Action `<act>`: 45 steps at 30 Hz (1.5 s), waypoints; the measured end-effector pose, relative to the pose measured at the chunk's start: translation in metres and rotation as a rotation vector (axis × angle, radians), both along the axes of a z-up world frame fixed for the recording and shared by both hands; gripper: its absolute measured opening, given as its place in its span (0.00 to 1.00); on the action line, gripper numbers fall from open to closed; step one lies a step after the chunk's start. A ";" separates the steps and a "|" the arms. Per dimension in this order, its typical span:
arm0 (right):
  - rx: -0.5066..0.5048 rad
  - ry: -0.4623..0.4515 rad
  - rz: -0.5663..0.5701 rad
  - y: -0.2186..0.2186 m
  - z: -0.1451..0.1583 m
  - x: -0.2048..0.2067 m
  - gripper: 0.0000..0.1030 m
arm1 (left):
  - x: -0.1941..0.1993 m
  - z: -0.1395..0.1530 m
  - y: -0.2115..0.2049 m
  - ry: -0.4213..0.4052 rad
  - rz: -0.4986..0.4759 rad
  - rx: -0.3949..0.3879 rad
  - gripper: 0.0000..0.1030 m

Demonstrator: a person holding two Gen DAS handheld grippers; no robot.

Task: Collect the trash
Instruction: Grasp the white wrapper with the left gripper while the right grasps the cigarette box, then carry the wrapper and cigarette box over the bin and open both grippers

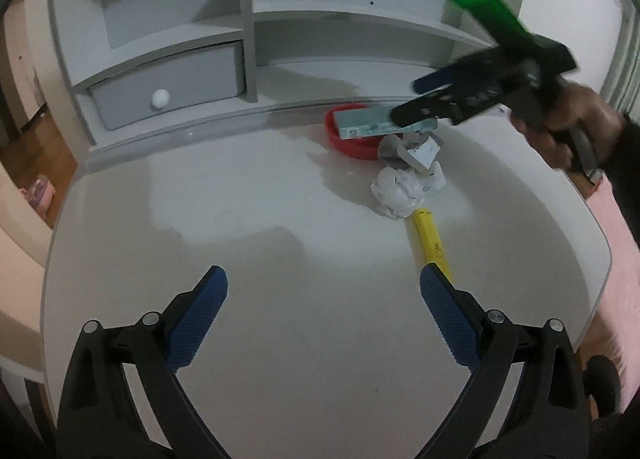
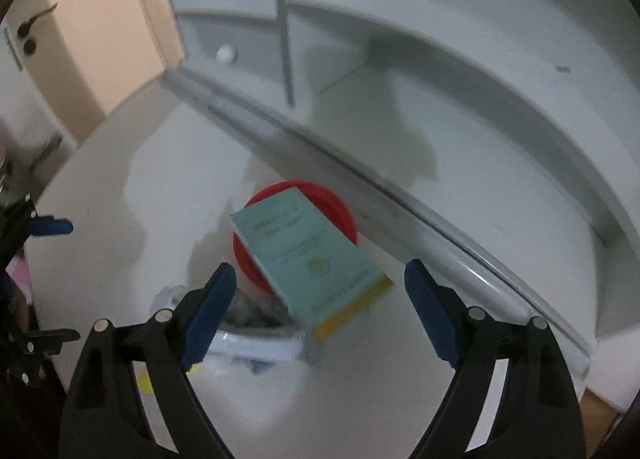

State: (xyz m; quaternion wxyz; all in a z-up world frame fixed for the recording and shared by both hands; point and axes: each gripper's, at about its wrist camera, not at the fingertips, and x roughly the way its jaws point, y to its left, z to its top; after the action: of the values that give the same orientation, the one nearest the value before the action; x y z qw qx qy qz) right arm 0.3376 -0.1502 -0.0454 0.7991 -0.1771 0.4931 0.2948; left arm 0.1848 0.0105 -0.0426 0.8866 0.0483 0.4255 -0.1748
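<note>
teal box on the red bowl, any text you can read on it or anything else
Teal box: several printed lines and a round emblem, too blurred to read.
Its side: a small code square, too small to read.
Crumpled paper: nothing legible.
No other text shows.

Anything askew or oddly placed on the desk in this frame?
Yes: the teal box lies tilted across the red bowl, overhanging its rim instead of sitting inside. Crumpled paper and a yellow tube lie loose on the desk beside it.
</note>
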 end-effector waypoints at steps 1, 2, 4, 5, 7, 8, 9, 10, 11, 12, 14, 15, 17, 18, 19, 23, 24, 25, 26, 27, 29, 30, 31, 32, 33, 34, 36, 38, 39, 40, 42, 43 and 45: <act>-0.007 0.023 0.016 0.002 -0.005 0.002 0.81 | 0.005 -0.003 -0.001 0.002 -0.013 -0.004 0.91; -0.017 0.034 0.021 0.009 -0.010 0.010 0.81 | 0.007 -0.003 -0.002 0.006 -0.027 -0.007 0.91; -0.030 0.062 0.035 0.015 -0.019 0.012 0.81 | 0.016 -0.007 -0.007 0.011 -0.061 -0.017 0.91; -0.032 0.066 0.040 0.016 -0.022 0.011 0.78 | 0.020 -0.008 -0.009 0.015 -0.073 -0.020 0.91; -0.031 0.060 0.042 0.018 -0.024 0.006 0.70 | 0.028 -0.009 -0.017 0.022 -0.096 -0.031 0.91; -0.030 0.051 0.040 0.017 -0.022 0.002 0.69 | 0.032 -0.009 -0.021 0.027 -0.103 -0.035 0.91; -0.020 0.034 0.036 0.015 -0.019 -0.005 0.69 | 0.036 -0.009 -0.025 0.028 -0.108 -0.035 0.91; -0.009 0.024 0.031 0.012 -0.015 -0.009 0.68 | 0.039 -0.008 -0.029 0.023 -0.118 -0.036 0.91; 0.004 0.015 0.021 0.008 -0.010 -0.012 0.68 | 0.043 -0.008 -0.032 0.015 -0.127 -0.037 0.91; 0.020 0.002 0.008 0.001 -0.004 -0.018 0.67 | 0.045 -0.007 -0.035 0.010 -0.129 -0.035 0.91; 0.067 -0.029 -0.036 -0.011 0.010 -0.029 0.67 | 0.052 -0.004 -0.043 0.000 -0.142 -0.041 0.91; 0.100 -0.037 -0.065 -0.020 0.017 -0.034 0.67 | 0.053 -0.003 -0.046 -0.006 -0.149 -0.044 0.91; 0.142 -0.051 -0.114 -0.034 0.027 -0.043 0.67 | 0.059 -0.001 -0.057 -0.019 -0.169 -0.038 0.91; 0.156 -0.061 -0.141 -0.041 0.031 -0.048 0.67 | 0.061 -0.001 -0.061 -0.020 -0.177 -0.031 0.91; 0.166 -0.069 -0.166 -0.050 0.035 -0.056 0.67 | 0.063 -0.001 -0.066 -0.024 -0.187 -0.022 0.91; 0.180 -0.091 -0.222 -0.077 0.038 -0.091 0.66 | 0.069 -0.005 -0.079 -0.024 -0.189 0.009 0.80; 0.186 -0.094 -0.236 -0.082 0.037 -0.101 0.66 | 0.070 -0.005 -0.081 -0.019 -0.189 0.011 0.66; 0.194 -0.096 -0.250 -0.090 0.037 -0.113 0.66 | 0.070 -0.005 -0.083 -0.007 -0.190 0.013 0.51; 0.200 -0.101 -0.265 -0.098 0.036 -0.124 0.66 | 0.070 -0.004 -0.084 0.003 -0.191 0.007 0.43; 0.203 -0.105 -0.279 -0.104 0.036 -0.132 0.66 | 0.068 -0.004 -0.085 0.018 -0.195 -0.003 0.25; 0.217 -0.112 -0.315 -0.121 0.037 -0.152 0.66 | 0.066 0.001 -0.086 0.013 -0.179 -0.010 0.11; 0.225 -0.116 -0.337 -0.130 0.036 -0.159 0.66 | 0.060 0.006 -0.084 0.002 -0.177 -0.017 0.06; 0.234 -0.121 -0.364 -0.143 0.037 -0.171 0.65 | 0.057 0.011 -0.086 -0.008 -0.181 -0.027 0.05; 0.242 -0.126 -0.389 -0.152 0.037 -0.179 0.65 | 0.053 0.016 -0.089 -0.022 -0.183 -0.032 0.04; 0.251 -0.132 -0.419 -0.165 0.037 -0.192 0.65 | 0.044 0.024 -0.094 -0.046 -0.192 -0.030 0.04; 0.257 -0.139 -0.458 -0.178 0.036 -0.205 0.65 | 0.039 0.029 -0.099 -0.064 -0.205 -0.032 0.04; 0.264 -0.148 -0.532 -0.203 0.033 -0.229 0.64 | 0.029 0.038 -0.110 -0.080 -0.224 -0.045 0.04; 0.275 -0.158 -0.629 -0.235 0.029 -0.260 0.64 | 0.013 0.048 -0.130 -0.100 -0.260 -0.068 0.04; 0.278 -0.162 -0.683 -0.252 0.026 -0.276 0.64 | 0.003 0.053 -0.145 -0.108 -0.293 -0.081 0.04; 0.280 -0.164 -0.744 -0.270 0.022 -0.294 0.64 | -0.004 0.055 -0.156 -0.110 -0.316 -0.089 0.04; 0.290 -0.164 -0.858 -0.303 0.013 -0.327 0.64 | -0.023 0.059 -0.187 -0.108 -0.386 -0.112 0.04; 0.292 -0.165 -0.925 -0.320 0.006 -0.349 0.64 | -0.035 0.059 -0.207 -0.103 -0.434 -0.124 0.04; 0.288 -0.167 -1.042 -0.349 -0.008 -0.386 0.64 | -0.060 0.054 -0.252 -0.091 -0.528 -0.143 0.04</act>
State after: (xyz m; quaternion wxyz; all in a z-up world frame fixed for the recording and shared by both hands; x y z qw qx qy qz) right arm -0.0487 -0.4993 -0.0534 0.8920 0.1789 0.4050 -0.0909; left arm 0.1244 -0.2413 0.0118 0.8296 0.1027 0.3446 -0.4271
